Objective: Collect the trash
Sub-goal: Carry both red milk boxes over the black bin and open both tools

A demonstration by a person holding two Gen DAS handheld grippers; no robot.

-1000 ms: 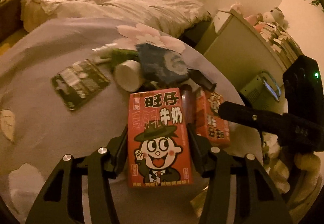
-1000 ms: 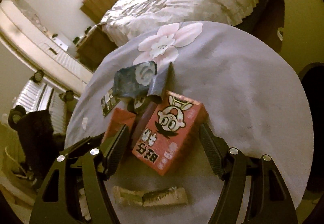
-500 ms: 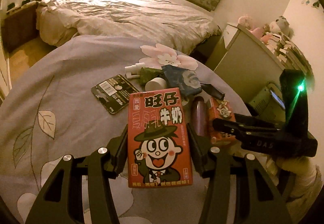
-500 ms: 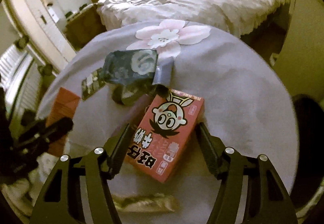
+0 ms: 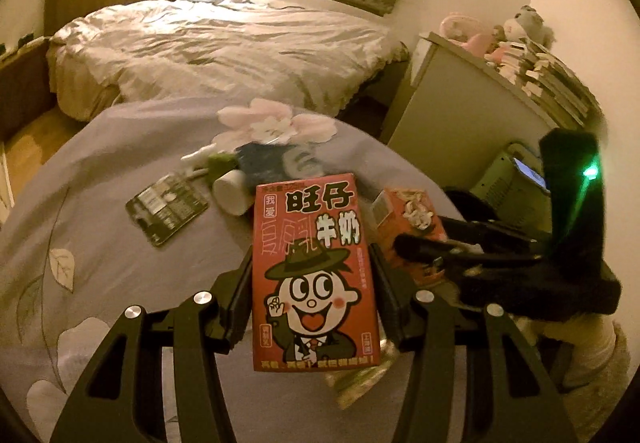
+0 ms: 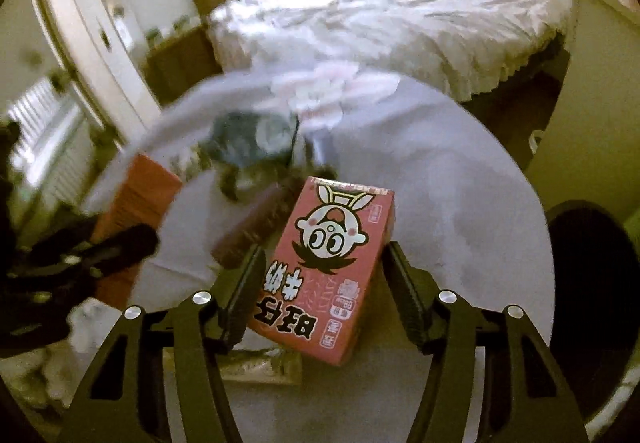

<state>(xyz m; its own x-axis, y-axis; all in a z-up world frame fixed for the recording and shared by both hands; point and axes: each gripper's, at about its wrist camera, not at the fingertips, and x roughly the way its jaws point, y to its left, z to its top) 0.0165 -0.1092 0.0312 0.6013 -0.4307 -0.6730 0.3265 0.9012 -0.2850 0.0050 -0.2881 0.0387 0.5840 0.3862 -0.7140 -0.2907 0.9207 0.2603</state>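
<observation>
Between the fingers of the left gripper [image 5: 314, 293] a red milk carton [image 5: 314, 275] stands upright, clamped by its two side faces and lifted clear of the grey flowered cloth [image 5: 100, 243]. The right gripper [image 6: 320, 291] straddles a second red carton [image 6: 328, 267], which lies tilted, its printed face upside down; its jaws have just been closing. The left pad looks to touch the carton's edge, while a gap shows at the right pad, so I judge it not yet gripped. To do this well, square the right fingers to the carton's long sides, close until both pads press evenly, then lift. A dark pouch [image 5: 276, 163], a white cup [image 5: 232, 195] and a black card [image 5: 166, 207] wait beyond the fingertips.
</observation>
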